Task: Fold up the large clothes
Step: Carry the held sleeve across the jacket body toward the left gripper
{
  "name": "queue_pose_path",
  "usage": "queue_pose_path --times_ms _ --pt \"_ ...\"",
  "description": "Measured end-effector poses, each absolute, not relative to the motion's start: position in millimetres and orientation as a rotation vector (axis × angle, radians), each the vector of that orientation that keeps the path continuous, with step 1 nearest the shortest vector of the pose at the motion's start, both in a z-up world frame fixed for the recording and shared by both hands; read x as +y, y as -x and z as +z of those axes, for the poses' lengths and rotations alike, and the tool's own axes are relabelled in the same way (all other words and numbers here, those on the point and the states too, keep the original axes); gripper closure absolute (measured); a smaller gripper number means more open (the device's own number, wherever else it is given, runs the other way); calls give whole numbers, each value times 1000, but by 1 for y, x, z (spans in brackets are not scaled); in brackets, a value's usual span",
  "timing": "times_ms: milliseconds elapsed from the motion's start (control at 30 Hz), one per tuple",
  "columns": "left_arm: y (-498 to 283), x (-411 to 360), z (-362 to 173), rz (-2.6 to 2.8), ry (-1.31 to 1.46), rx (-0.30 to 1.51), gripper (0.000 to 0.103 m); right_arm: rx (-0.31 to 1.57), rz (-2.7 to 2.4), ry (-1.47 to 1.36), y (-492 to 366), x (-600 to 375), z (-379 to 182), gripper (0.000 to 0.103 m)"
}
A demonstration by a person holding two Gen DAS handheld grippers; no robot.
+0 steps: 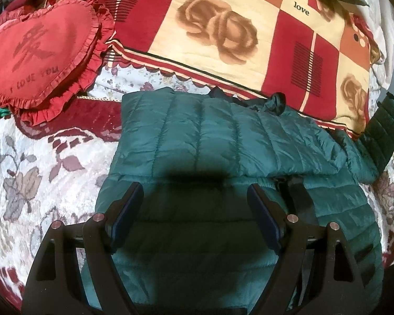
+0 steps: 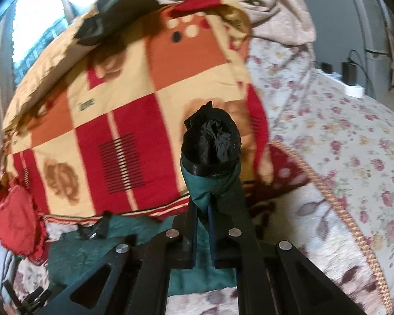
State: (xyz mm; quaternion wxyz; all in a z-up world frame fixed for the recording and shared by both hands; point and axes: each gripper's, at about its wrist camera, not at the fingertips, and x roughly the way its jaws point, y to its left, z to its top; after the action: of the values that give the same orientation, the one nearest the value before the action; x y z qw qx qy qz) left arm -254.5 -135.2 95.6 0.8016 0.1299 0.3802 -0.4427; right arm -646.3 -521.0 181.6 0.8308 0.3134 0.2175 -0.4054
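Note:
A dark green quilted puffer jacket [image 1: 210, 141] lies on the bed, its far part folded over the near part. My left gripper [image 1: 194, 210] hovers open just above the jacket's near panel, nothing between its pads. One sleeve [image 1: 386, 126] rises off the bed at the right edge of the left wrist view. In the right wrist view my right gripper [image 2: 202, 210] is shut on that sleeve [image 2: 205, 183]; the bunched black cuff [image 2: 211, 141] sticks out beyond the fingertips, lifted above the bed. The rest of the jacket [image 2: 92, 252] lies lower left.
A red, cream and orange patchwork quilt [image 1: 236, 26] is bunched behind the jacket. A red heart-shaped frilled cushion [image 1: 39, 52] lies at the far left. The floral bedspread [image 2: 354, 157] stretches right. Chargers and cables [image 2: 350, 71] sit beyond the bed's far right edge.

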Motion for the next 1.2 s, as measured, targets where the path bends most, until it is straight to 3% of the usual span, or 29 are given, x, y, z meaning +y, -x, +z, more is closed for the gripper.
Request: queue_pose_path --times_ms 633,1200 --pt "240 -110 104 -933 -187 835 22 549 -494 -602 520 -428 197 97" --pt "222 -95 101 -915 -120 868 22 699 -203 -606 366 -323 131 98"
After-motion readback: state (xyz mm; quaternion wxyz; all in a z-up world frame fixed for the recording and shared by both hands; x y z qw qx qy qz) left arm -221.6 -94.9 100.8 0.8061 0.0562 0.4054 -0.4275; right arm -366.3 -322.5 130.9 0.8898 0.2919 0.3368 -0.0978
